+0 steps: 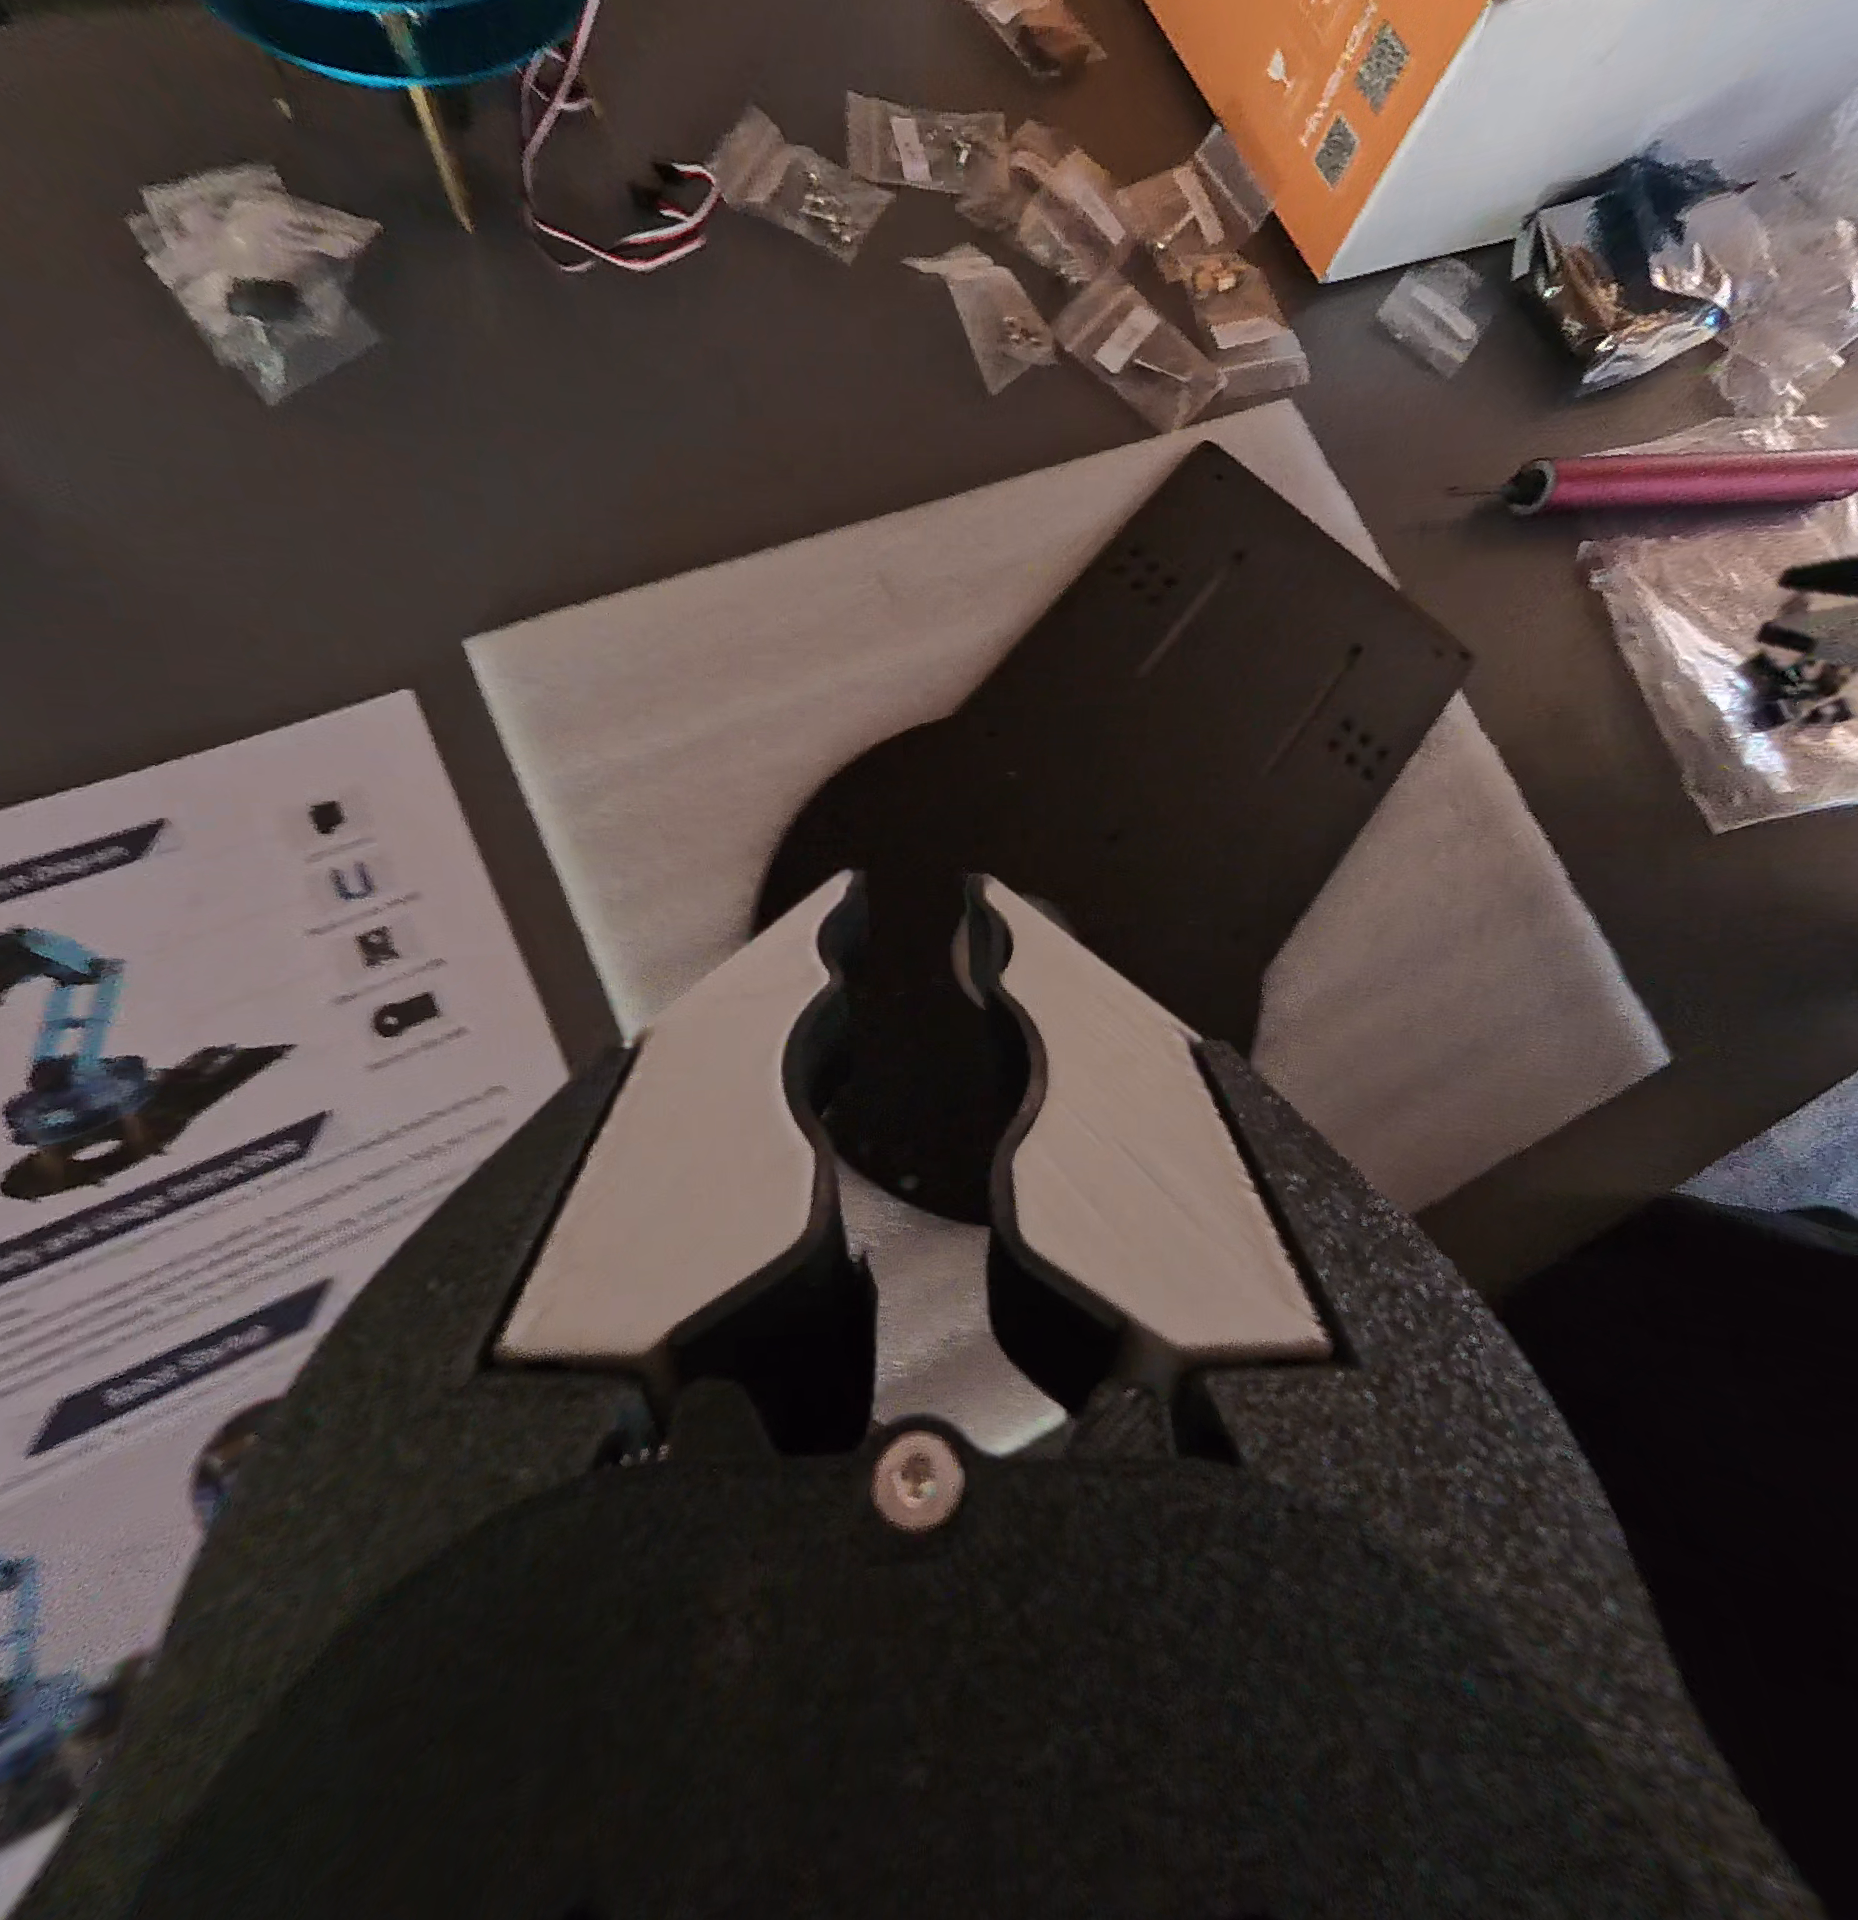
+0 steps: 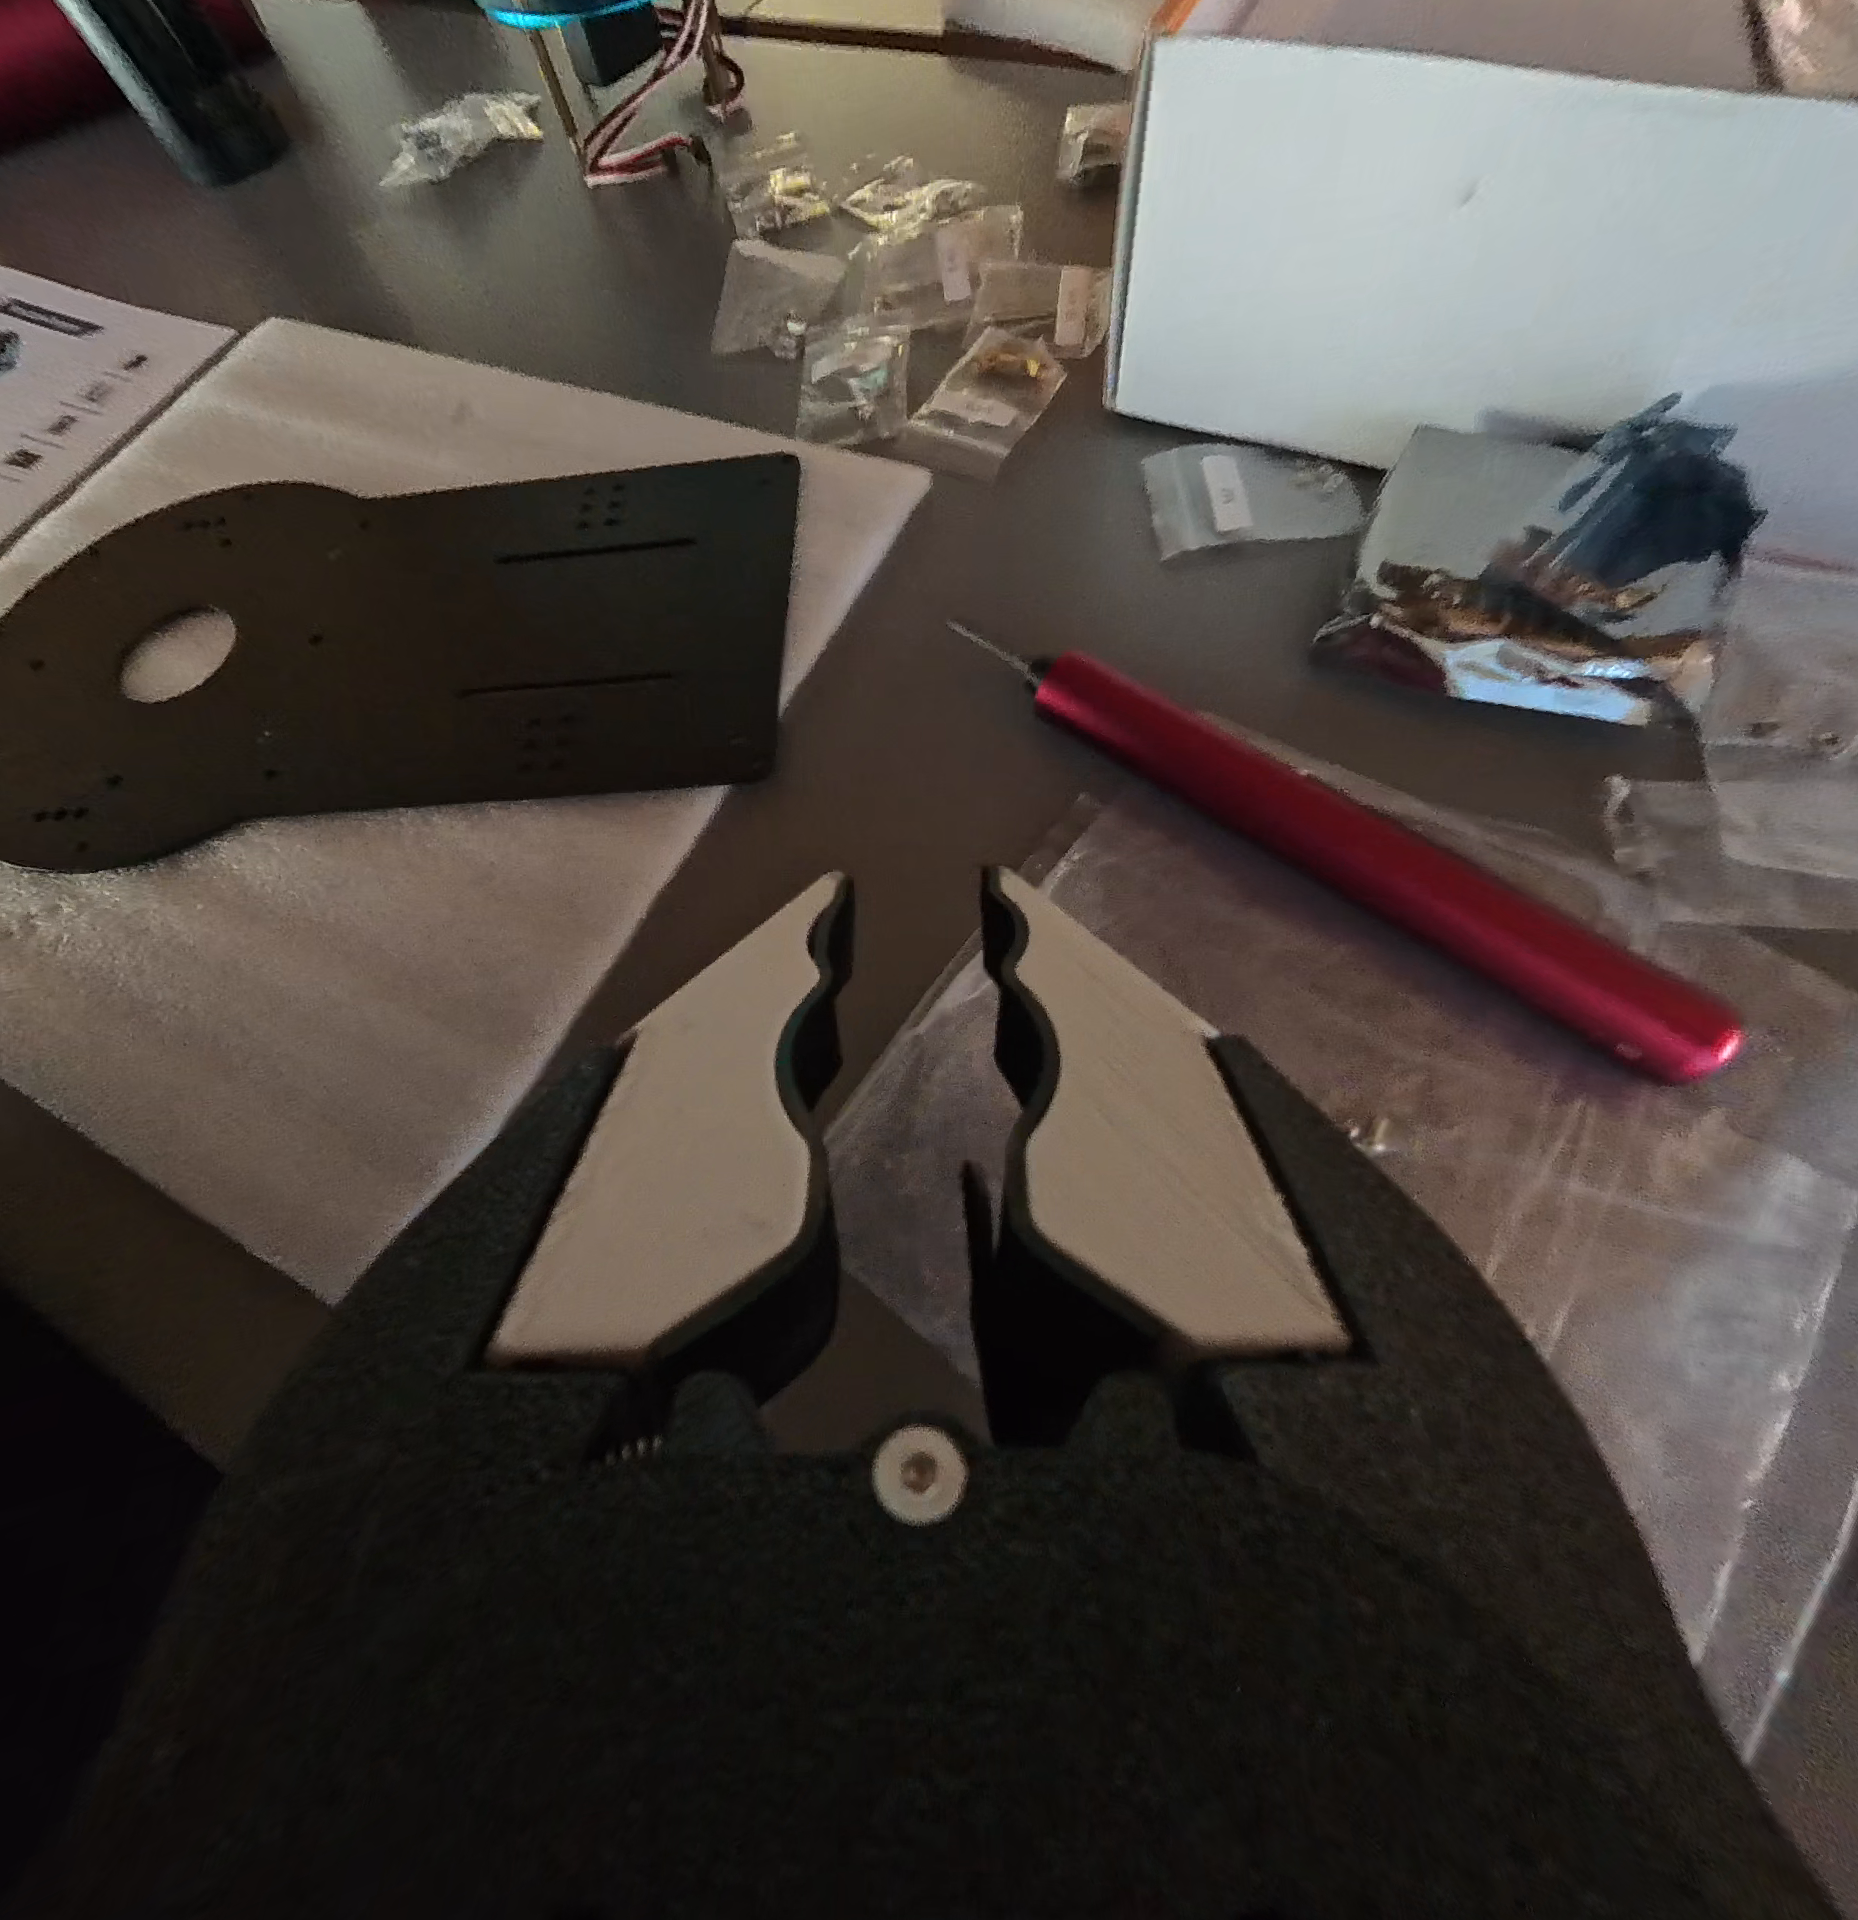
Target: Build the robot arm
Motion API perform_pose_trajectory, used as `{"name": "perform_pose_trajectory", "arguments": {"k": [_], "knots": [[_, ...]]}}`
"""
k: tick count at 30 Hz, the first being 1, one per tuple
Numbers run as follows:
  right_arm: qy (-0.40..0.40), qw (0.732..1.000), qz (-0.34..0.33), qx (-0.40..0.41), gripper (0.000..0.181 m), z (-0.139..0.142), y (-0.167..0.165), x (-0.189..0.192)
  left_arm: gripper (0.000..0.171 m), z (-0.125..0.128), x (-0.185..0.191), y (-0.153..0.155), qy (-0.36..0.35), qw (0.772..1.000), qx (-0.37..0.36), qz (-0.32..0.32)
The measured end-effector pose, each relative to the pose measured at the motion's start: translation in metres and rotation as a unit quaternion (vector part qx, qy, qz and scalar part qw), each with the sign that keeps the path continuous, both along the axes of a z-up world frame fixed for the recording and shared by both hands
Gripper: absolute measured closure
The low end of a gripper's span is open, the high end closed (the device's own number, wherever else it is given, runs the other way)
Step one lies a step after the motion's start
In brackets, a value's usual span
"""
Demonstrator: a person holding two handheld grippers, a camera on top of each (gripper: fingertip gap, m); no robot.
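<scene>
Left gripper (image 1: pixel 909 894), jaws parted and empty, hovers over the rounded end of a thin, stiff-looking black plate (image 1: pixel 1195 727) lying on white foam (image 1: pixel 696 665), best pinched by its edge; right gripper (image 2: pixel 917 894), jaws likewise apart, hangs near a red screwdriver (image 2: pixel 1382 862) on the table (image 2: pixel 904 727).

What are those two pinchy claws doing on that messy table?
A person holds a claw in each hand. The left gripper is open, right over a flat black plate lying on white foam. The right gripper is open too, holding nothing, near a red screwdriver. Little bags of screws lie around.
</scene>
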State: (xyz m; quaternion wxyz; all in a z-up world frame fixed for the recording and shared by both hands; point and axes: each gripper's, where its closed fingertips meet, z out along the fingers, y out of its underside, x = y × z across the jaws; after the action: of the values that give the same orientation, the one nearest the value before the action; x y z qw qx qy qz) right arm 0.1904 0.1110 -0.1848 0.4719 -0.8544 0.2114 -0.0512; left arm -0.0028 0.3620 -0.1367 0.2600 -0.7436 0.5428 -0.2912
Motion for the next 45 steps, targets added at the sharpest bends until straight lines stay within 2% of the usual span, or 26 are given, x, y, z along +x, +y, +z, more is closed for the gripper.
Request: {"name": "perform_pose_trajectory", "arguments": {"k": [3,6,12,17,21,26,31,37,40,43,45], "knots": [[0.006,0.999,0.028,0.022,0.159,0.007,0.007,0.003,0.153,-0.002,-0.001,-0.02,0.008,1.0,-0.022,0.015],[0.008,0.997,0.068,0.027,0.159,0.006,0.024,-0.004,0.153,-0.002,-0.012,-0.025,0.014,0.999,-0.022,0.041],[0.011,0.99,0.142,0.019,0.159,0.008,0.065,-0.029,0.153,0.0,-0.054,0.003,0.0,0.992,-0.024,0.121],[0.007,0.985,0.169,0.015,0.16,0.017,0.101,-0.048,0.153,0.003,-0.106,0.05,-0.012,0.983,-0.018,0.183],[0.018,0.984,0.179,0.011,0.16,0.02,0.136,-0.074,0.153,0.005,-0.162,0.101,-0.011,0.974,0.002,0.226],[0.008,0.981,0.195,-0.014,0.16,0.02,0.192,-0.122,0.153,0.004,-0.245,0.178,-0.018,0.958,0.01,0.285],[0.022,0.976,0.214,-0.022,0.161,0.025,0.255,-0.181,0.153,-0.009,-0.311,0.249,-0.029,0.95,-0.004,0.312],[0.057,0.977,0.202,-0.035,0.16,0.016,0.319,-0.24,0.153,-0.026,-0.342,0.313,-0.041,0.954,-0.053,0.291],[0.073,0.97,0.224,-0.059,0.16,0.008,0.337,-0.269,0.153,-0.036,-0.344,0.334,-0.04,0.961,-0.057,0.267],[0.086,0.966,0.23,-0.081,0.16,0.003,0.353,-0.281,0.153,-0.046,-0.343,0.35,-0.046,0.964,-0.068,0.254],[0.094,0.964,0.227,-0.097,0.16,-0.002,0.366,-0.284,0.153,-0.038,-0.334,0.356,-0.103,0.957,-0.111,0.246]]}}
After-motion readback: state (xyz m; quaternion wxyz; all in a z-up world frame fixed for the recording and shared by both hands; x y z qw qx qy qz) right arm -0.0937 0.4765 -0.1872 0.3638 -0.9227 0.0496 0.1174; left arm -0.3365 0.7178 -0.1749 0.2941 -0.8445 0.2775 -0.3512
